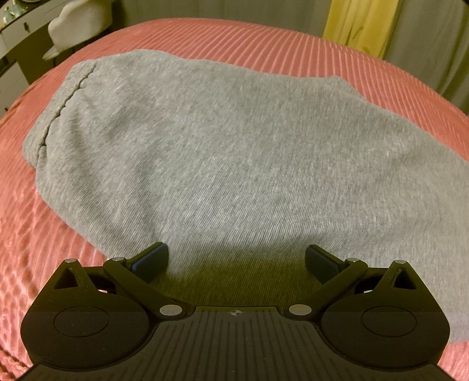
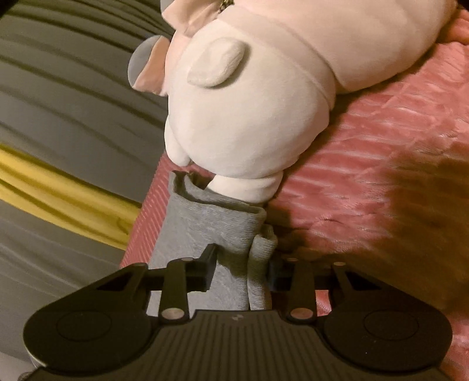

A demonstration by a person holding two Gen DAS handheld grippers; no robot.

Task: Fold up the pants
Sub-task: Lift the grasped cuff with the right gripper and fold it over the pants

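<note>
Grey knit pants [image 1: 205,152] lie spread on a pink ribbed bedspread [image 1: 263,44] and fill most of the left wrist view. A stitched band runs along their far left end. My left gripper [image 1: 236,259] is open, its two dark fingers wide apart just above the near part of the fabric. In the right wrist view, my right gripper [image 2: 241,268] is shut on a bunched end of the grey pants [image 2: 211,222], with folds of cloth between the fingers. The cloth end reaches toward a plush toy.
A large white and pink plush toy [image 2: 249,102] lies on the bedspread [image 2: 366,181] right ahead of the right gripper. Grey curtains [image 2: 58,102] with a yellow strip [image 1: 360,23] hang beyond the bed. A white dresser [image 1: 17,35] stands at the far left.
</note>
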